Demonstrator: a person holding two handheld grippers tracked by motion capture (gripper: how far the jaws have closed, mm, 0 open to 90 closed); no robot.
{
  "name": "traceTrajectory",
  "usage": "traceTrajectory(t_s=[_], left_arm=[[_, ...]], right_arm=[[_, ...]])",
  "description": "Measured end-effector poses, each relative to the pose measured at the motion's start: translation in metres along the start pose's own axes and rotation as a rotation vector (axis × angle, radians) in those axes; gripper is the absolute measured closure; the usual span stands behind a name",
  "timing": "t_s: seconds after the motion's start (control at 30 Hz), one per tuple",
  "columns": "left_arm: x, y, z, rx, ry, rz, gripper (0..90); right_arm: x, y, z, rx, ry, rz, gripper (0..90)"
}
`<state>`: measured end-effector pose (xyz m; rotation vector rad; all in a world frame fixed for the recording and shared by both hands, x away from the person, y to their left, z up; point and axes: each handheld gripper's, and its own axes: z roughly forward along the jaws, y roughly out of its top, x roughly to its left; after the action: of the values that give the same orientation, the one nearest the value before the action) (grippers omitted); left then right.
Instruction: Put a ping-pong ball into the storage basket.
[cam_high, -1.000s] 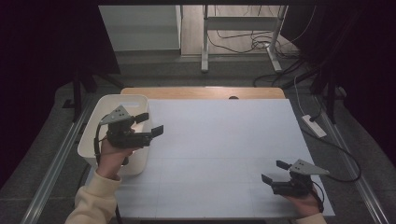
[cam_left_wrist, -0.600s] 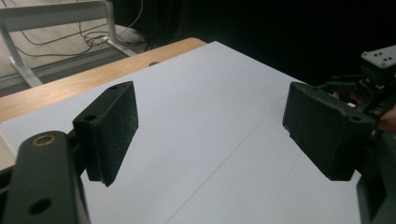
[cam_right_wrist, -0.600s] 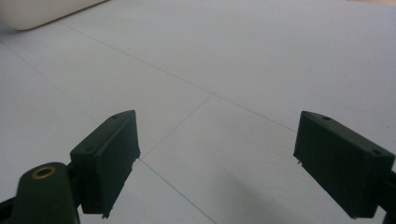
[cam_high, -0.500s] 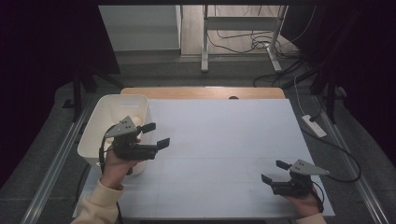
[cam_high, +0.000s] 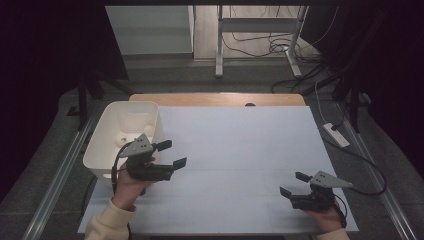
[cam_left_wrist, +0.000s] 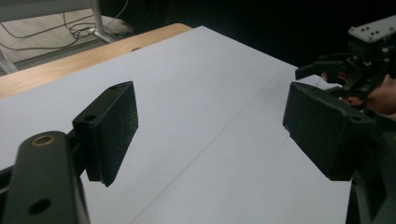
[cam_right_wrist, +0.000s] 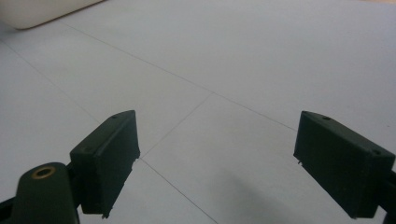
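Observation:
My left gripper (cam_high: 170, 154) hangs open over the white table sheet (cam_high: 240, 150), just right of a white bin (cam_high: 122, 137), its jaws pointing right with nothing between them. In the left gripper view its two black pads (cam_left_wrist: 114, 126) stand wide apart over bare sheet. My right gripper (cam_high: 295, 184) rests low near the table's front right, open and empty, jaws pointing left. The right gripper view has its pads (cam_right_wrist: 109, 156) spread over the sheet. A small pale round thing (cam_high: 120, 141) lies inside the bin.
The bin's corner (cam_right_wrist: 37, 11) sits at the top left of the right gripper view. A wooden table edge (cam_high: 215, 99) runs along the back. A white power strip (cam_high: 336, 135) lies off the table's right side. Metal rails flank the table.
My left gripper has come away from above the bin, moving toward the person and to the right and a little lower, jaws still open. The right gripper has stayed put.

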<state>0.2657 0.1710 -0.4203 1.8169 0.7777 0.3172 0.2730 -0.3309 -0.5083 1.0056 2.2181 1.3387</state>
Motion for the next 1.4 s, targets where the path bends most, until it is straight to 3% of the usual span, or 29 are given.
traceTrajectory(t_s=[0.23, 0.37, 0.7, 1.17, 1.4], left_arm=[[-0.007, -0.013, 0.001, 0.003, 0.003, 0.004, 19.2], [-0.015, -0.021, -0.003, -0.018, 0.037, 0.048, 19.7], [-0.024, -0.041, -0.002, -0.008, -0.005, 0.049, 20.1], [-0.017, -0.071, 0.005, 0.043, -0.022, 0.034, 20.4], [-0.008, -0.087, 0.011, 0.085, -0.001, 0.015, 20.3]], right_arm=[[0.000, 0.000, 0.000, 0.000, 0.000, -0.001, 14.1], [0.000, 0.000, 0.000, 0.001, -0.001, 0.000, 14.1], [0.001, 0.000, 0.001, 0.004, -0.001, -0.001, 14.1], [0.002, 0.000, 0.000, 0.001, 0.004, -0.007, 14.1], [0.003, 0.000, 0.000, 0.000, 0.006, -0.009, 14.1]])
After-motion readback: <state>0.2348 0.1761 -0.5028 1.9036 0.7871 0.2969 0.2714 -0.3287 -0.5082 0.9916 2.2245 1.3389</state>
